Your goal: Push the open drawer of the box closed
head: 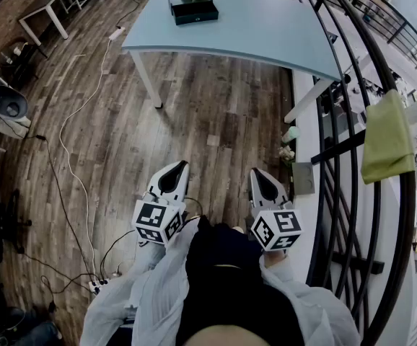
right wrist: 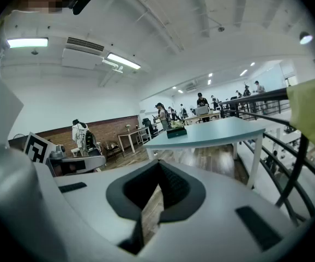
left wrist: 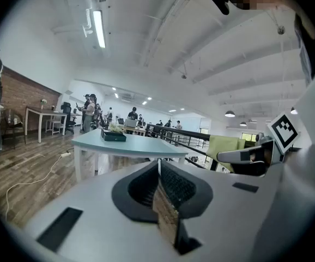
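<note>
Left gripper (head: 174,181): jaws pressed together, empty.
Right gripper (head: 262,182): jaws pressed together, empty.
Dark rectangular box (head: 194,9): far, on pale blue table (head: 266,38).
Risk: an unbraced push may slide the box instead of closing the drawer.

Dark box (head: 194,10) sits at the blue table's (head: 266,31) far edge; left gripper (head: 182,166) and right gripper (head: 256,172) hover well short of it

Dark rectangular box (head: 192,10), flat on pale blue table (head: 266,34), near its edge
</note>
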